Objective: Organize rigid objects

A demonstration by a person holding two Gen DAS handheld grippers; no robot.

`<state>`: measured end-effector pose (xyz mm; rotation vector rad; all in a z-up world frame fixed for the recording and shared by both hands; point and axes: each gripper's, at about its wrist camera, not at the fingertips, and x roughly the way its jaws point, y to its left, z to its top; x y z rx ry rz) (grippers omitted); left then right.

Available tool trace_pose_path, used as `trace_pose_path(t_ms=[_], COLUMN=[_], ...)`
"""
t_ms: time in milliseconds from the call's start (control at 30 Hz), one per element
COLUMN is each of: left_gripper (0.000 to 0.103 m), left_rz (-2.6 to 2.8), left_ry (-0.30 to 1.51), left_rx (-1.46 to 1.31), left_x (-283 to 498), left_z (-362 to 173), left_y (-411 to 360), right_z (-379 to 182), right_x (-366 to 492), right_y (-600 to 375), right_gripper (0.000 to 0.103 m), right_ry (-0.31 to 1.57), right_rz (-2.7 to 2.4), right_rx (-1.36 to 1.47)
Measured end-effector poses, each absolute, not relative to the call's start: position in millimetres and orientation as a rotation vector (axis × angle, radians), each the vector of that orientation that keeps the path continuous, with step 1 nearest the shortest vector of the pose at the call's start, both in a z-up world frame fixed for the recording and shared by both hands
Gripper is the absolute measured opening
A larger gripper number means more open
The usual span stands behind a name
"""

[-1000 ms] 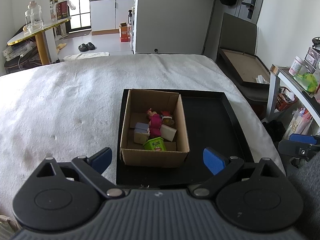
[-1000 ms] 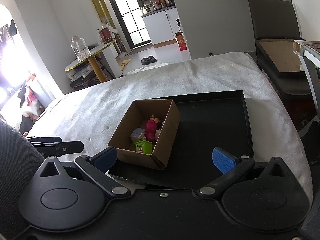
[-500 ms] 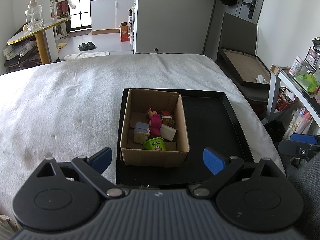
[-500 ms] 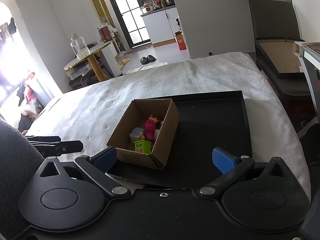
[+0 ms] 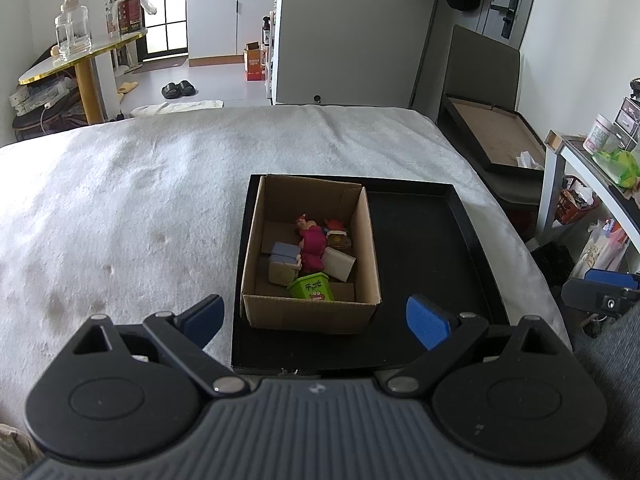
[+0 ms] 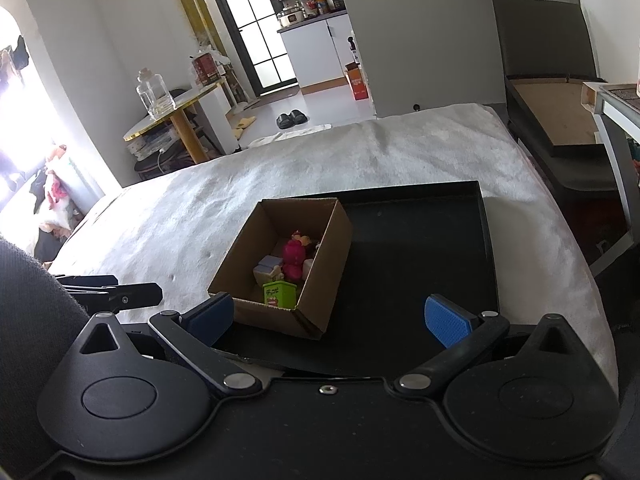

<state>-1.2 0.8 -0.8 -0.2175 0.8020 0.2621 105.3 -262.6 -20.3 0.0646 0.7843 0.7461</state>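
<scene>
One cardboard box (image 5: 312, 312), long axis pointing away.

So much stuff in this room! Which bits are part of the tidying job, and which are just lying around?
Part of the job: cardboard box, black tray, pink figure, green tub, white block, both open grippers.

Just lying about: glass jar, slippers, round table.

The near wall of the cardboard box (image 5: 310, 314) hides the green tub's (image 5: 313, 287) base — its label is too small to read, and the toys behind overlap.
</scene>
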Motion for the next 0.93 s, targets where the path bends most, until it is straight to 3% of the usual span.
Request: trace_pose_path(t_ms=[933], left_gripper=[0.097], left_rz=[0.262], left_ry=[0.807], left_rx=[-0.205], left_x=[-0.2], left_z=[-0.5], left_y=[0.2], right_z=[-16.5], right_x=[105.1], right_y=[-260.5], right_gripper=[0.103], right_ry=[0.79], right_rz=[0.755], right_rx=[0.073])
